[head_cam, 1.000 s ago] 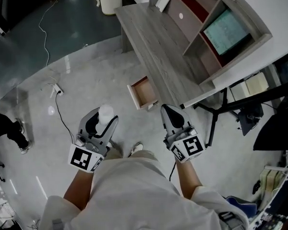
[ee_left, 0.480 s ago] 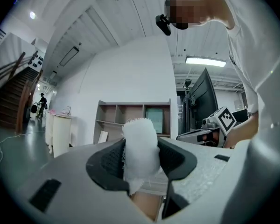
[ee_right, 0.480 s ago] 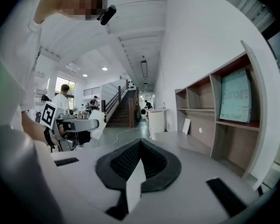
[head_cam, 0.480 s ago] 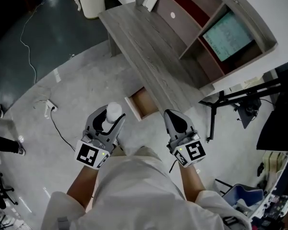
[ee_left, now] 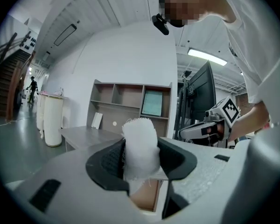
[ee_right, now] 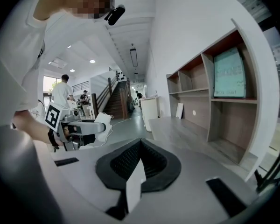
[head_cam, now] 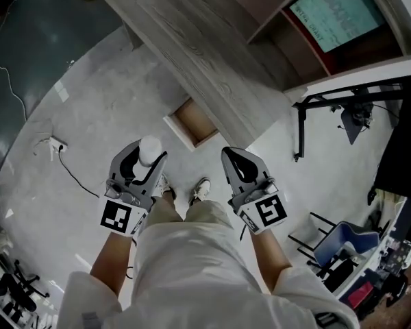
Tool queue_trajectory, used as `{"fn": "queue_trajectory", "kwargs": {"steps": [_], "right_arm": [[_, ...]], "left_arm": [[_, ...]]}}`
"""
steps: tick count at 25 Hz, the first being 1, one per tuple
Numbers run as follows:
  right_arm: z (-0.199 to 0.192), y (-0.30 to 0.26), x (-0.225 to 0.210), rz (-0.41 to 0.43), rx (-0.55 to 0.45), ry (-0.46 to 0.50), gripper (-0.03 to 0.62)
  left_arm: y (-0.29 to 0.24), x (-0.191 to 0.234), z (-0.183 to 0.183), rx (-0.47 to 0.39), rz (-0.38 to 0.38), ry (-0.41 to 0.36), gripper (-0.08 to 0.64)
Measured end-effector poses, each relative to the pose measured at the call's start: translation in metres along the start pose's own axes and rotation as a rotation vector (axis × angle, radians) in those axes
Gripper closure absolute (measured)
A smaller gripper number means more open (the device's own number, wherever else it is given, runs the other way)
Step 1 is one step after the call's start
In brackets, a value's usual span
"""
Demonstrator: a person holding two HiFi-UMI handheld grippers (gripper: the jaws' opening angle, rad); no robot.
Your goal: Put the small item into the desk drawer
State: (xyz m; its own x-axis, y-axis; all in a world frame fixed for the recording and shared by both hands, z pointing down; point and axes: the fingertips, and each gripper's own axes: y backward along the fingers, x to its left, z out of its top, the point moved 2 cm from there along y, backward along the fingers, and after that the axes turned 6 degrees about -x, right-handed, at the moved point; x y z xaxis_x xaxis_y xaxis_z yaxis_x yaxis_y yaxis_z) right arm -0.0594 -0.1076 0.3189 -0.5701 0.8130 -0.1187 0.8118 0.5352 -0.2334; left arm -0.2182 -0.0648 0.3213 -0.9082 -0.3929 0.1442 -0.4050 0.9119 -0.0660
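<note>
Nearing the open drawer point(head_cam: 192, 120), the left gripper point(head_cam: 146, 163) is clenching the white roll point(head_cam: 150, 148) short of it; the right gripper point(head_cam: 236, 162) is riding closed, empty; nothing is going in yet.

desk point(head_cam: 192, 53): grey woodgrain, matt | small item point(ee_left: 140, 146): white frayed cloth | floor point(head_cam: 89, 115): glossy

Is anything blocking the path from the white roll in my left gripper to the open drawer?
Nothing visible does. The roll is clamped in the left gripper. The drawer stands open just ahead, with only floor between. The right gripper is off to the side.
</note>
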Motion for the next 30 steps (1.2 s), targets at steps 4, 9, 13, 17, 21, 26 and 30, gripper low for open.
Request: {"fn": "queue_trajectory", "kwargs": {"steps": [4, 9, 13, 17, 21, 26, 30], "right_arm": [[-0.024, -0.004, -0.018, 0.0, 0.028, -0.011, 0.595], [-0.052, -0.01, -0.029, 0.012, 0.044, -0.029, 0.595], [-0.079, -0.01, -0.035, 0.024, 0.064, -0.055, 0.595], [-0.109, -0.002, -0.038, 0.026, 0.089, -0.087, 0.595], [-0.127, 0.009, -0.039, 0.024, 0.095, -0.104, 0.595], [-0.152, 0.021, -0.049, -0.018, 0.115, -0.162, 0.595], [-0.162, 0.029, -0.052, -0.031, 0.113, -0.159, 0.595]], "left_arm": [[-0.026, 0.0, -0.03, 0.046, -0.012, -0.003, 0.374], [-0.051, 0.0, -0.072, 0.109, -0.022, -0.038, 0.374], [-0.066, -0.002, -0.107, 0.165, -0.038, -0.064, 0.374], [-0.075, -0.008, -0.14, 0.212, -0.067, -0.117, 0.374], [-0.083, -0.014, -0.167, 0.25, -0.096, -0.159, 0.374], [-0.097, -0.02, -0.199, 0.3, -0.114, -0.177, 0.374], [-0.107, -0.021, -0.23, 0.352, -0.128, -0.203, 0.374]]}}
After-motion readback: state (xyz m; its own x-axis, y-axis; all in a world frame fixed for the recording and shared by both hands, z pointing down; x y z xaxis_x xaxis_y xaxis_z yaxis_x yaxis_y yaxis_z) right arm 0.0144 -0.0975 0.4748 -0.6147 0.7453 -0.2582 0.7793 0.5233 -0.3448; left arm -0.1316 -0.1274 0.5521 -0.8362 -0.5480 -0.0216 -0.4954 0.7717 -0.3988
